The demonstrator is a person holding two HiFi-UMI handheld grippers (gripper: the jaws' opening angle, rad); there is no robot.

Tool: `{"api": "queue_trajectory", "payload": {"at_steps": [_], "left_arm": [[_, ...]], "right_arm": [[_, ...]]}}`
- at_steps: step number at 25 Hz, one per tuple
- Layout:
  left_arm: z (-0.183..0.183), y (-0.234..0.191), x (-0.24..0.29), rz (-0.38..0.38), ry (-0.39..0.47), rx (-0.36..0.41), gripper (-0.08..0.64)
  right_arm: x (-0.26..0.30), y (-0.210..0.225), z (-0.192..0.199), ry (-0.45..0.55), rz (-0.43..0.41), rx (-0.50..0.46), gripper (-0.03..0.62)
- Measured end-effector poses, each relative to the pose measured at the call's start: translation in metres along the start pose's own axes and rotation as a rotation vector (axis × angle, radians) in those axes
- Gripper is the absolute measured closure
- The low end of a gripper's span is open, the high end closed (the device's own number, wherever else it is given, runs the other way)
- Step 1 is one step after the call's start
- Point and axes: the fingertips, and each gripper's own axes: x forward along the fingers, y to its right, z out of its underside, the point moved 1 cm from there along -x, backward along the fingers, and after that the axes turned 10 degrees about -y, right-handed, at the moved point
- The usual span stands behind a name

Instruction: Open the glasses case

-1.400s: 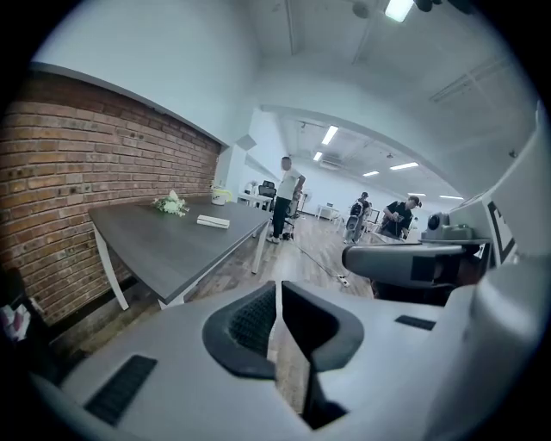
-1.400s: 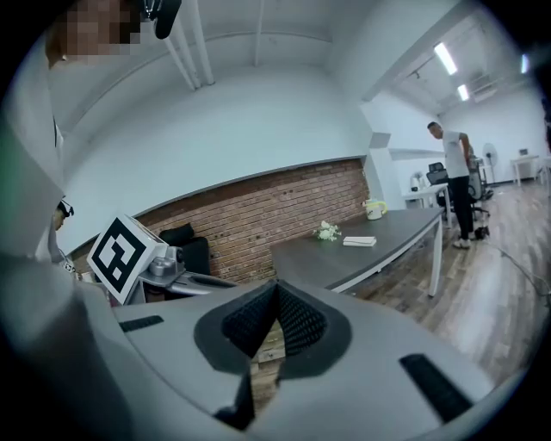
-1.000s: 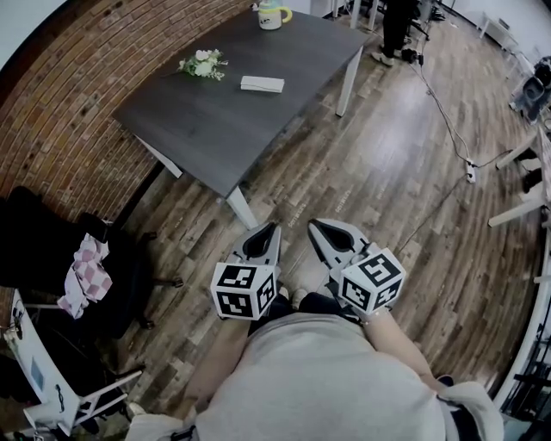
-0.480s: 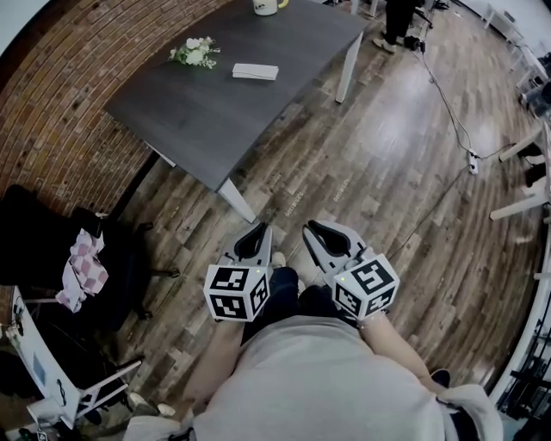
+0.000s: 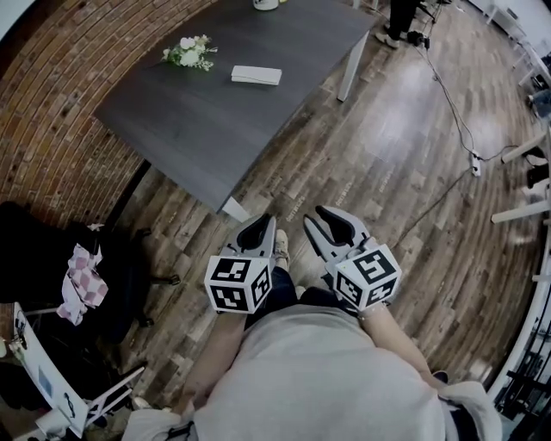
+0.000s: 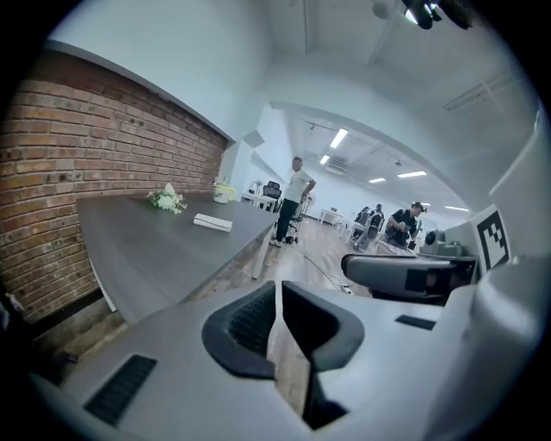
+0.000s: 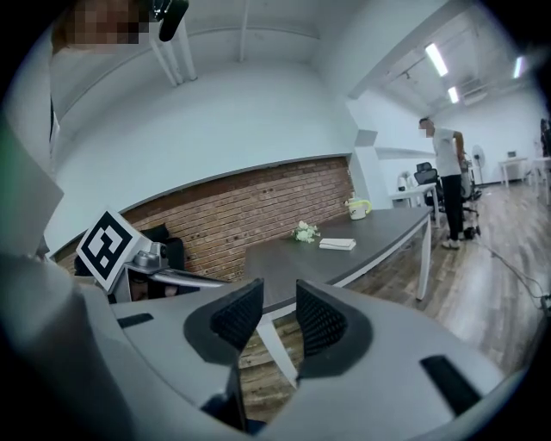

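Glasses case [image 5: 256,76]: white, flat on grey table [image 5: 172,121], 12 o'clock, well apart from grippers. Flowers [image 5: 188,53] at its 9 o'clock. Mug [image 5: 265,3] cut off. Left gripper [image 5: 258,227] jaws together; right gripper [image 5: 324,219] jaws just opening, empty.

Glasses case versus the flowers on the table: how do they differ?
The glasses case is a flat white oblong; the flowers are a loose white-and-green bunch. The glasses case lies nearer the middle of the table, the flowers nearer the brick wall. Both rest on the dark table, apart.
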Motion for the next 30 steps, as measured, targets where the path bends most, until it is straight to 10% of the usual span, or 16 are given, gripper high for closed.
{"api": "queue_trajectory", "payload": {"at_steps": [14, 30], "left_arm": [[-0.113, -0.077, 0.085, 0.095, 0.018, 0.040, 0.522], [-0.126, -0.115, 0.132, 0.116, -0.053, -0.027, 0.523]], "right_arm": [[0.099, 0.068, -0.095, 0.027, 0.101, -0.002, 0.472], [0.152, 0.096, -0.106, -0.073, 0.081, 0.026, 0.479]]}}
